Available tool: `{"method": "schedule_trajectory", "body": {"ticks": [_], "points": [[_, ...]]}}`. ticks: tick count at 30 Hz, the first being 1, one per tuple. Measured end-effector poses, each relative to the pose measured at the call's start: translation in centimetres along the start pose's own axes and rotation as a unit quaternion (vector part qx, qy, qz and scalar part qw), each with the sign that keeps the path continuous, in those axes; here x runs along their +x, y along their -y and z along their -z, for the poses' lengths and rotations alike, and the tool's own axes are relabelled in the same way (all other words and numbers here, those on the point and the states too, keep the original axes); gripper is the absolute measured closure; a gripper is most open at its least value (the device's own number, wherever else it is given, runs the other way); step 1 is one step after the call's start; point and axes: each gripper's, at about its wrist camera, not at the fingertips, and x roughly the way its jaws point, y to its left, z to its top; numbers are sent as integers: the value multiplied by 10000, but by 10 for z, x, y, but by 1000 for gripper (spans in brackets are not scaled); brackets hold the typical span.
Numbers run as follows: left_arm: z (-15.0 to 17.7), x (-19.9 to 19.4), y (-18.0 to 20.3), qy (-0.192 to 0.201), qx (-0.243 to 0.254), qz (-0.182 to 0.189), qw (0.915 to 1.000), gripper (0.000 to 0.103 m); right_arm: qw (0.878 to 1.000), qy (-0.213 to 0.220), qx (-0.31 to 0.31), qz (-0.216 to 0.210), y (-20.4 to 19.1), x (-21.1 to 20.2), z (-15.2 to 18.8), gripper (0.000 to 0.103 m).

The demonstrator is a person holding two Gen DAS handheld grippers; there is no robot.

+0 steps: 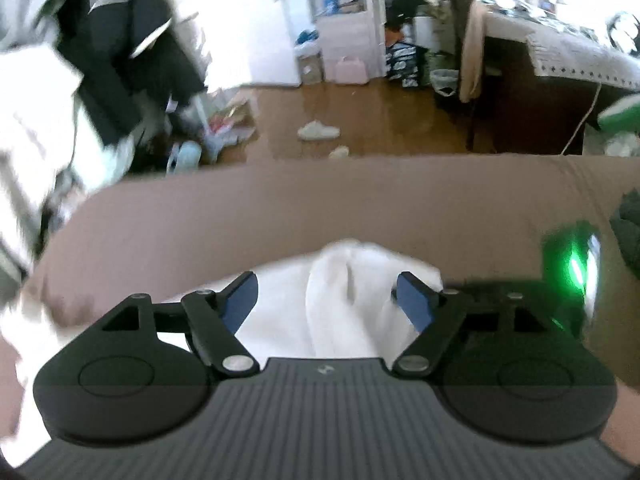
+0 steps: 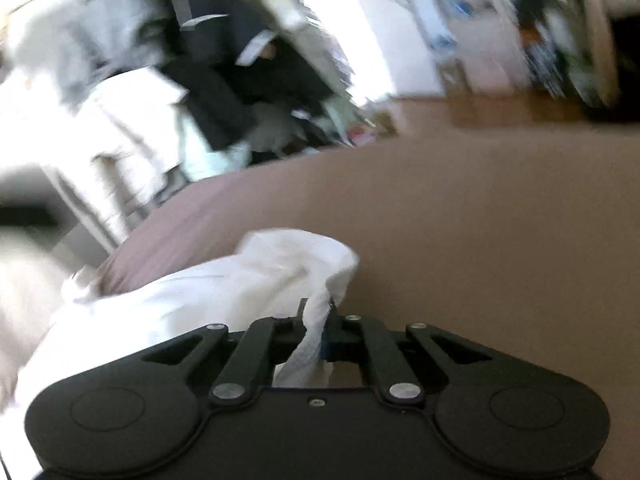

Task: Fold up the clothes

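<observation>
A white garment [image 1: 340,304] lies bunched on a brown-pink bed sheet [image 1: 360,208]. My left gripper [image 1: 326,300] is open, its blue pads [image 1: 240,304] spread apart with the white cloth lying between them, not pinched. In the right wrist view the same white garment [image 2: 240,284] trails to the left. My right gripper [image 2: 316,324] is shut on a twisted fold of it, which runs back between the fingers. The other gripper shows at the right of the left wrist view, with a green light [image 1: 576,268]. Both views are motion-blurred.
The bed's far edge [image 1: 360,158] drops to a wooden floor [image 1: 360,108] with slippers [image 1: 318,130] and clutter. Dark and white clothes hang at the left [image 1: 120,60]. A desk [image 1: 560,52] and shelves [image 1: 340,20] stand at the back. A dark cloth [image 1: 628,232] lies at the right.
</observation>
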Motion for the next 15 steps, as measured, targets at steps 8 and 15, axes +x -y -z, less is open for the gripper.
{"method": "schedule_trajectory", "body": {"ticks": [8,15], "points": [[112,-55,-16,-401,-182,-839,9955,25,9866,-86,-1069,1228,-38,-19,17,70],[201,-102,-15,-603,-536,-1109,9906,25,9985,-294,444,-123,-8,-105,41,57]]}}
